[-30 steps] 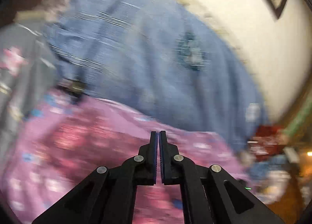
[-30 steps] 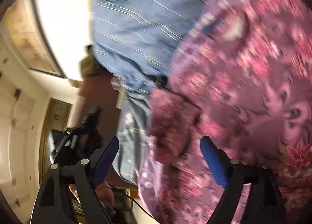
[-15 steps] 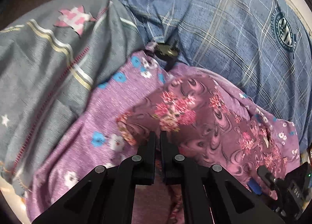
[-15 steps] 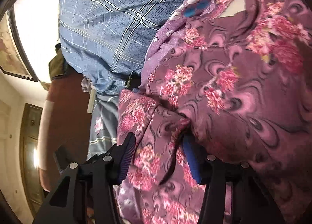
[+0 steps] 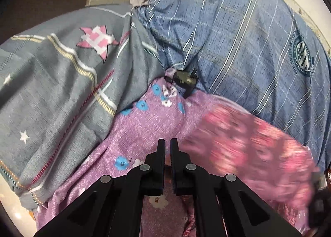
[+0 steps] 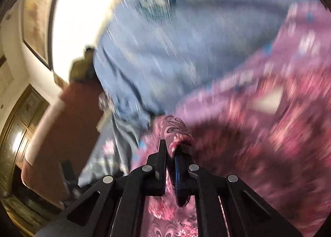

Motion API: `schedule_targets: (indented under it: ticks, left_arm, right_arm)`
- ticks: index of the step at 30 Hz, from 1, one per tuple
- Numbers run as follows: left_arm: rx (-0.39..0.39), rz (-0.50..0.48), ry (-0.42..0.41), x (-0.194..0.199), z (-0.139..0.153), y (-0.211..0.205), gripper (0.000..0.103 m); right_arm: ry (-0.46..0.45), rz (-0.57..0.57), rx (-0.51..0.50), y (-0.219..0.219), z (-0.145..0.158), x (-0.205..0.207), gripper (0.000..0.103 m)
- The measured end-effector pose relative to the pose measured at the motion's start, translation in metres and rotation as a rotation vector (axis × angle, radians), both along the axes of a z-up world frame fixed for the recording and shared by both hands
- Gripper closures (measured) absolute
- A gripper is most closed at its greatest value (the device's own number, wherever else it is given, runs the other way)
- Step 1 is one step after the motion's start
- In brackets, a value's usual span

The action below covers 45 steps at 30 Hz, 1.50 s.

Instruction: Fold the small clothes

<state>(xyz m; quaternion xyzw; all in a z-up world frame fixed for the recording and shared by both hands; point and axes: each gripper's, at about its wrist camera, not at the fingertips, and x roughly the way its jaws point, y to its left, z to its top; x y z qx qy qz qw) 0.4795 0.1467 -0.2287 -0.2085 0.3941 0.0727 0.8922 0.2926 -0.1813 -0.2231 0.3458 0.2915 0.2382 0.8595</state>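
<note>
Right gripper (image 6: 170,150) is clenched on a bunched edge of the maroon floral garment (image 6: 258,144), which trails off to its right; left gripper (image 5: 167,148) sits closed and empty over the lilac flowered cloth (image 5: 149,125), garment beside it, right hand nearer.

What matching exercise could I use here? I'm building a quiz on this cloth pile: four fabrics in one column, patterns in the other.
Things:
1. grey cloth
2. blue cloth
3. lilac cloth
4. maroon garment

Descriptions:
A. round emblem, pale check lines
B. pinched between the right gripper's fingers
C. pink star patch
D. small blue and white flowers

Pairs: 1-C, 2-A, 3-D, 4-B
</note>
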Motion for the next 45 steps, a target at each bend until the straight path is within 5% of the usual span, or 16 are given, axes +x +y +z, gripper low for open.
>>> schedule_targets:
  ticks: [5,10,19,22,26,30,33,36,40,43,45]
  left_arm:
    - [-0.001,-0.069,-0.013,-0.004,0.003,-0.024,0.099]
    - [-0.015,-0.213,-0.025,-0.001,0.003,-0.068,0.095]
    - [0.037,-0.334,0.079,0.018,-0.032,-0.124,0.083]
    - [0.023,-0.368,0.134,0.027,-0.045,-0.132,0.074]
    - [0.14,-0.413,0.151,0.032,-0.052,-0.149,0.073]
    - [0.028,-0.382,0.137,0.035,-0.046,-0.134,0.073]
    - [-0.05,-0.348,0.064,0.031,-0.033,-0.122,0.069]
    - [-0.041,-0.318,0.003,0.028,-0.026,-0.12,0.053]
    - [0.023,-0.304,0.06,0.033,-0.041,-0.126,0.052]
    - [0.108,-0.315,0.154,0.038,-0.057,-0.135,0.052]
    - [0.134,-0.341,0.149,0.036,-0.056,-0.14,0.052]
  right_arm:
    - [-0.063,-0.211,-0.004,-0.088,0.024,-0.023,0.098]
    - [0.105,-0.292,-0.034,-0.148,-0.019,-0.017,0.098]
    - [0.385,-0.249,-0.163,-0.17,-0.083,0.001,0.097]
    - [0.408,-0.25,-0.198,-0.178,-0.087,-0.006,0.098]
    - [0.474,-0.221,-0.235,-0.181,-0.099,-0.004,0.096]
    - [0.48,-0.264,-0.198,-0.193,-0.09,-0.01,0.082]
    - [0.349,-0.337,-0.245,-0.189,-0.064,-0.023,0.075]
    - [0.267,-0.21,-0.227,-0.162,-0.054,-0.022,0.074]
    - [0.302,-0.032,-0.277,-0.117,-0.068,-0.011,0.074]
    - [0.396,0.157,-0.451,-0.078,-0.089,-0.006,0.075]
    - [0.348,0.207,-0.547,-0.066,-0.081,-0.011,0.074]
